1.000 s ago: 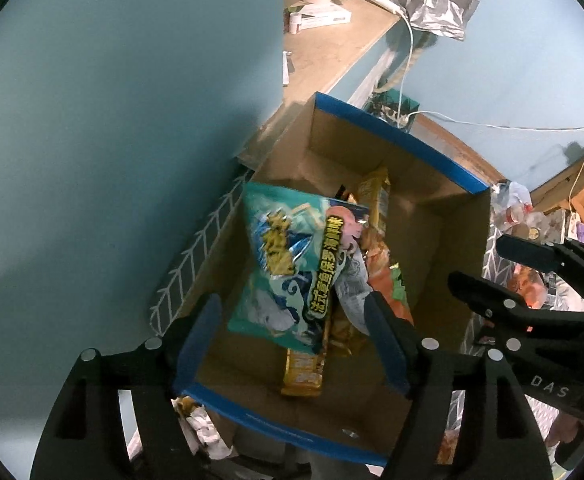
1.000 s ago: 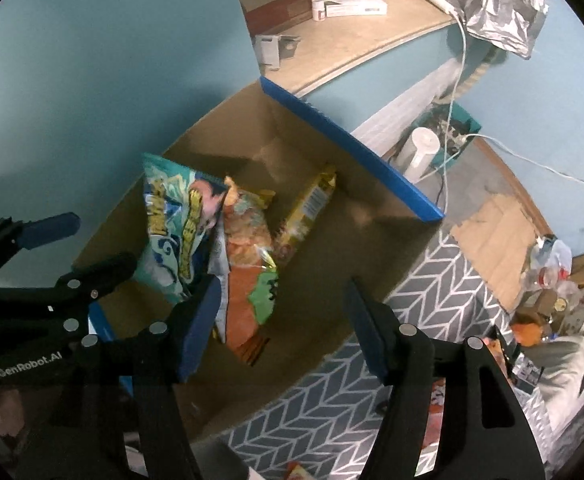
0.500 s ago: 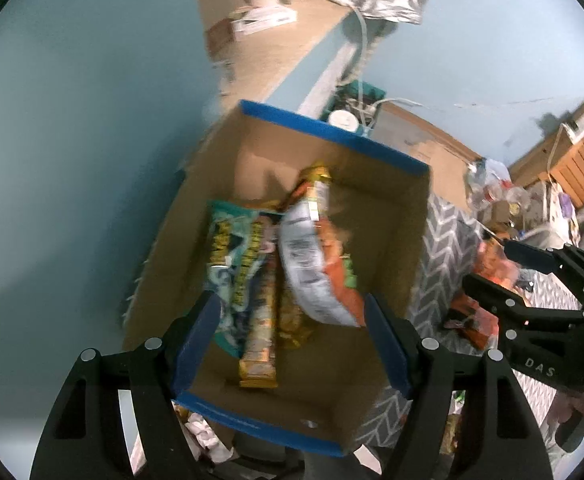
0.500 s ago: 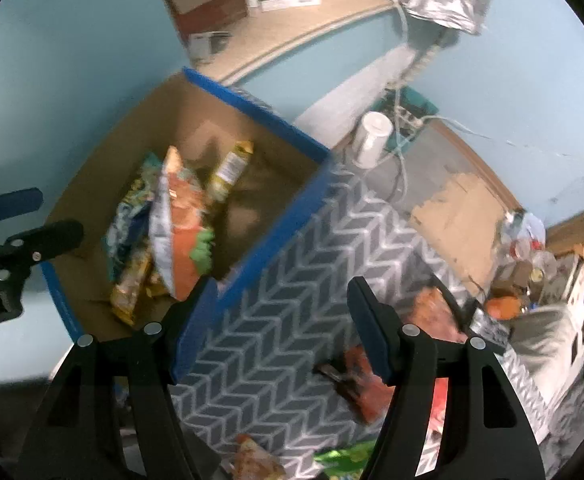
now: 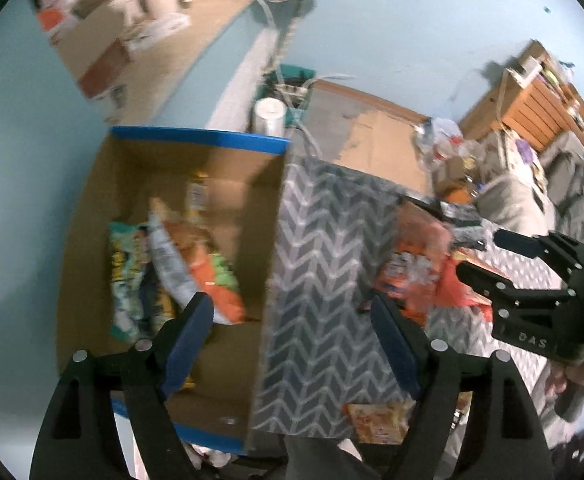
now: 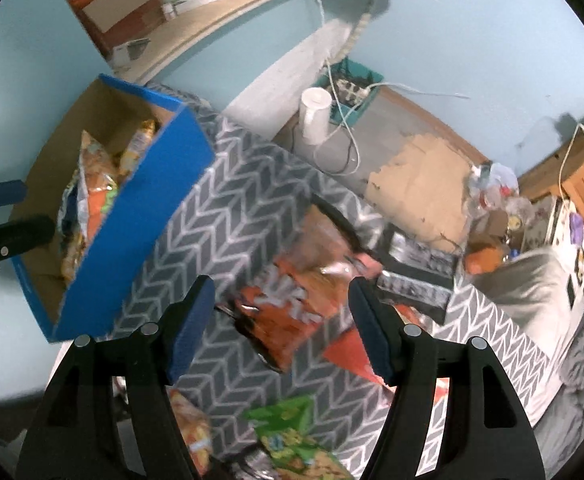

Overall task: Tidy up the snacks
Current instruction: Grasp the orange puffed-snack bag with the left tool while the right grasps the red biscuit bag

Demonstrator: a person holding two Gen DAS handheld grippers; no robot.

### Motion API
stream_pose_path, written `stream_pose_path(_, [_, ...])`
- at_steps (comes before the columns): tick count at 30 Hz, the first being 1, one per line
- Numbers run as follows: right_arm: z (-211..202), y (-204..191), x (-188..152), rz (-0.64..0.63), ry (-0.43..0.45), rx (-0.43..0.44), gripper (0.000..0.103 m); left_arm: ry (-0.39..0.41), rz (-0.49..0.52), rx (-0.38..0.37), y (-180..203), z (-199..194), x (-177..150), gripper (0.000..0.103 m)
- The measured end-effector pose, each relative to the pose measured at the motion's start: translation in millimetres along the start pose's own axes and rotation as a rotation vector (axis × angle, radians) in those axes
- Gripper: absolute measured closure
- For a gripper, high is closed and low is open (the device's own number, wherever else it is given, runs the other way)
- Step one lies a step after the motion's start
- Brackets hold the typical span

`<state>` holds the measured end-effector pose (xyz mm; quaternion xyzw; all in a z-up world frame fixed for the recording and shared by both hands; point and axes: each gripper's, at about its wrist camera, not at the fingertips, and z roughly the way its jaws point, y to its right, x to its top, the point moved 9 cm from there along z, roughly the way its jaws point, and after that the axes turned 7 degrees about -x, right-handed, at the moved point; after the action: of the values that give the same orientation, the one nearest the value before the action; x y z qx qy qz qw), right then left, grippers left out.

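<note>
A cardboard box with blue edges holds several snack bags: a teal one, an orange-and-green one and a yellow one. My left gripper hangs above the box's right wall and the cloth; its jaws are opening, with nothing between them. My right gripper is open over an orange snack bag lying on the grey chevron cloth. A green bag and a yellow-orange bag lie nearer the front edge.
A black packet lies beside the orange bag. Beyond the cloth are flattened cardboard, a white cup, a teal basket with a power strip and cables. A cluttered counter runs behind the box.
Both grippers have swung right, away from above the box interior. The right one now hangs over the loose bags on the cloth; the left sits over the box's right wall.
</note>
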<state>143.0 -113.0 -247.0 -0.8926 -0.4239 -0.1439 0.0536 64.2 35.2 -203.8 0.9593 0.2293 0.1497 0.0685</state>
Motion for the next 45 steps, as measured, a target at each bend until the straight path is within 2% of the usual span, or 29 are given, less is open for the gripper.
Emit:
stream_pose_path(5, [8.4, 34.7, -18.7, 0.017, -0.029, -0.011, 0.034, -0.037, 0.062, -0.026, 34.9, 15.2, -1.6, 0.021])
stream_pose_path(10, [18.3, 65.9, -34.3, 0.005, -0.051, -0.009, 0.034, -0.071, 0.104, -0.083, 66.8, 33.1, -4.4, 0.016])
stream_pose_path(20, [60.2, 105.9, -66.3, -0.103, -0.115, -0.018, 0.034, -0.140, 0.147, -0.113, 108.5, 84.6, -12.3, 0.016])
stream_pose_path(30, [98.8, 109.2, -93.9, -0.215, -0.230, 0.043, 0.030, -0.192, 0.154, -0.148, 129.7, 124.8, -15.4, 0.016])
stream_pose_path(33, [105.8, 106.8, -99.1, -0.252, -0.251, 0.054, 0.028, -0.177, 0.203, -0.113, 131.4, 133.8, -11.0, 0.016])
stream_pose_path(36, [112.2, 102.0, -104.3, -0.281, -0.271, 0.077, 0.027, -0.199, 0.226, -0.094, 132.8, 142.9, -10.8, 0.016])
stream_pose_path(39, [120.4, 101.5, -106.6, -0.317, -0.283, 0.060, 0.027, -0.212, 0.245, -0.084, 135.1, 151.1, -10.9, 0.016])
stream_pose_path(45, [131.1, 97.1, -102.6, -0.326, -0.295, 0.064, 0.027, -0.237, 0.226, -0.059, 137.0, 170.4, -8.8, 0.016])
